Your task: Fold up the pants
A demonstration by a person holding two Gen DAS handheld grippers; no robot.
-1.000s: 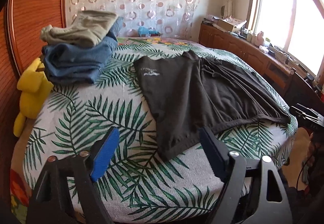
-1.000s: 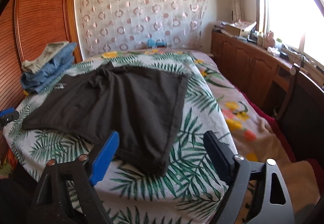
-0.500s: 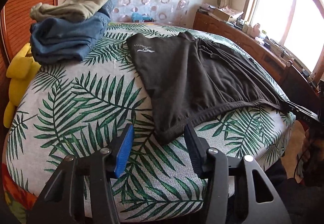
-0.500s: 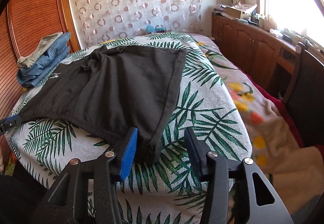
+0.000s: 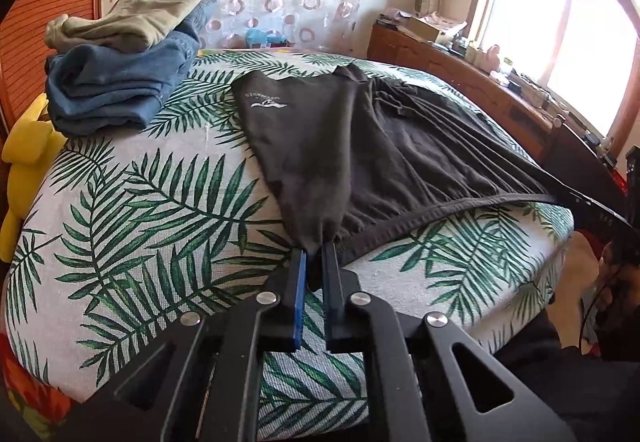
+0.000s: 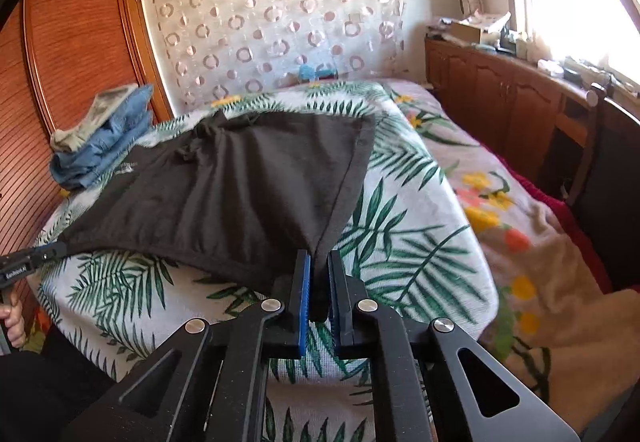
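Palm-leaf printed bedspread beneath soft black pants; my left gripper and right gripper each pinch a bunched hem corner.

You have before you on the bed:
- Black pants: one pair, spread near the front edge.
- Folded garments: two, stacked at the far left corner, blue jeans under one olive piece.
- Yellow plush toy: one, at the left edge.
- Grippers: two, left gripper and right gripper.
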